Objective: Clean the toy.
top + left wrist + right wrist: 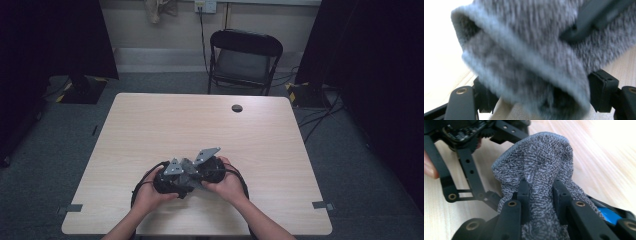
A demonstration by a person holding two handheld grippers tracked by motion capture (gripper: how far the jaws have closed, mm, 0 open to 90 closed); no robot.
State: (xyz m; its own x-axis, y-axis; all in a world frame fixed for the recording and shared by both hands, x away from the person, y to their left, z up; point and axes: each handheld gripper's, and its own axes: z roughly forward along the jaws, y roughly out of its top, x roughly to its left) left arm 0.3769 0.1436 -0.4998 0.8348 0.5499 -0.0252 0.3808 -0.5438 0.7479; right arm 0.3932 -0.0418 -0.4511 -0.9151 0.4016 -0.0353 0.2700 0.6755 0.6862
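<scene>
We grip the grey cloth (536,170) with both hand-held grippers, left (536,100) and right (540,192), above the counter (150,130); next, we likely spread it.

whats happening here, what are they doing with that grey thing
A person at a wooden table works a grey knitted cloth with two hand-held grippers, close together near the table's front edge. The right gripper is clamped on a bunched part of the cloth. The left gripper has the cloth between its jaws, which stand wide. The cloth is gathered up, not laid flat.
</scene>
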